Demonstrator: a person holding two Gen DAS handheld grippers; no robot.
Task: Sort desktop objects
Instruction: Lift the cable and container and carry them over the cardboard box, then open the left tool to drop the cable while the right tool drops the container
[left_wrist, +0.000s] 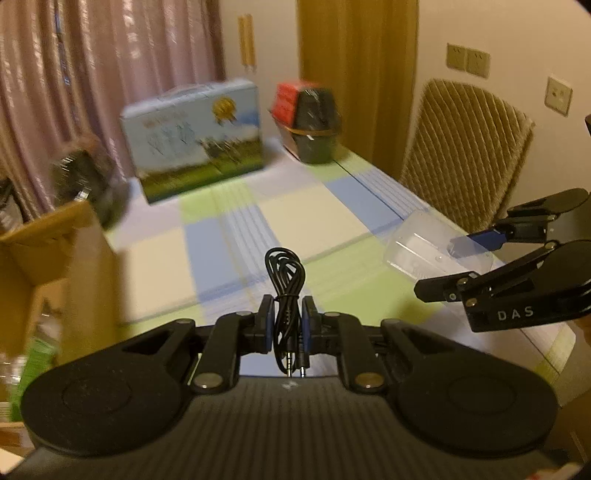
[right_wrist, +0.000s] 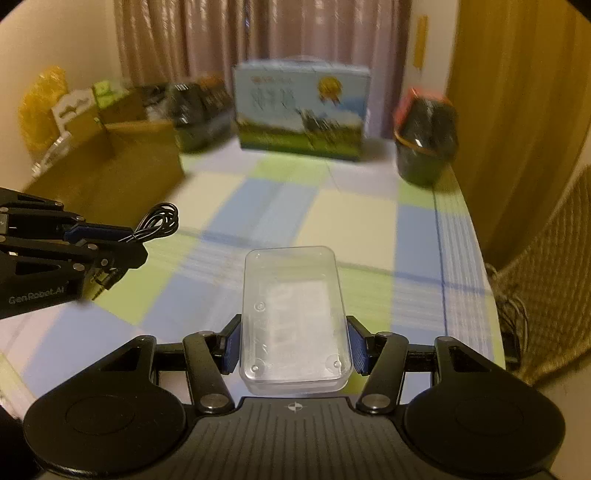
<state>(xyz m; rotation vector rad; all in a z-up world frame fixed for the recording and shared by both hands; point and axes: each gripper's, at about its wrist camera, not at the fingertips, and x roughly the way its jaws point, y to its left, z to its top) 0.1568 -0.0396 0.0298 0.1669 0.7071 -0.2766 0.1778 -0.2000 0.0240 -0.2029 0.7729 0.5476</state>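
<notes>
A coiled black audio cable (left_wrist: 287, 295) is pinched between the blue pads of my left gripper (left_wrist: 288, 325), which is shut on it; its loops stick up ahead and its two plugs hang down behind. From the right wrist view the same cable (right_wrist: 157, 223) pokes out of the left gripper (right_wrist: 107, 240) at the left edge. My right gripper (right_wrist: 293, 345) is shut on a clear plastic box (right_wrist: 293, 314), pads pressing its long sides, held above the checked tablecloth (right_wrist: 332, 210). The left wrist view shows that box (left_wrist: 436, 245) in the right gripper (left_wrist: 465, 258) at the right.
At the far end of the table stand a blue-and-green printed carton (right_wrist: 301, 110) and a dark bin with a red top (right_wrist: 424, 140). An open cardboard box (right_wrist: 110, 162) sits at the left. A woven chair (left_wrist: 465, 147) stands beside the table's right edge.
</notes>
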